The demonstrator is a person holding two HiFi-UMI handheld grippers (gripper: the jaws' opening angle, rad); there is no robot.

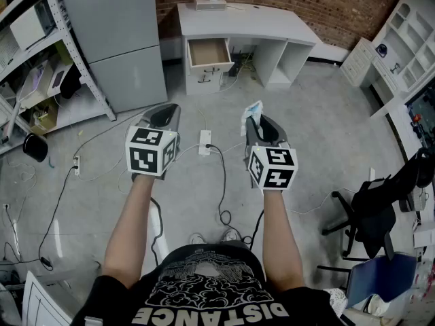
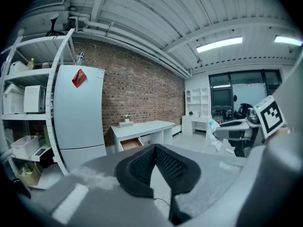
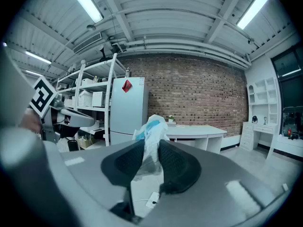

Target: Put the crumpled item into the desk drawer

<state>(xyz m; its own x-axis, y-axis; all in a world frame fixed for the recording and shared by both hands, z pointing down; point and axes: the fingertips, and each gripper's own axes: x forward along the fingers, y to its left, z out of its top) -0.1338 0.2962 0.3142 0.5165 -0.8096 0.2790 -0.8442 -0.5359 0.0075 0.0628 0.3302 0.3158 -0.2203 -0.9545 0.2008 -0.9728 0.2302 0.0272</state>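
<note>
Right gripper (image 1: pixel 262 122) is clamped on the crumpled item (image 1: pixel 253 111), a white-and-blue wad, up at centre frame in the head view. The right gripper view shows most of the wad bulging above the pads while only a thin tail sits between them. That's the first worry: a pinch on so little material could let it slide out on a quick swing.

Left gripper (image 1: pixel 165 114), left of centre, has its jaw tips together with nothing in them, so it is free to help.

The desk (image 1: pixel 245 22) sits well off at the top of the frame, with its drawer (image 1: pixel 209 53) pulled open and showing a bare wooden bottom. Between here and there, a power strip (image 1: pixel 204 142) and loose cables (image 1: pixel 221 182) lie across the floor. A foot could catch on them on the walk over and jolt the grip. And that drawer is low, so letting go too high could send a light wad drifting past the opening.
</note>
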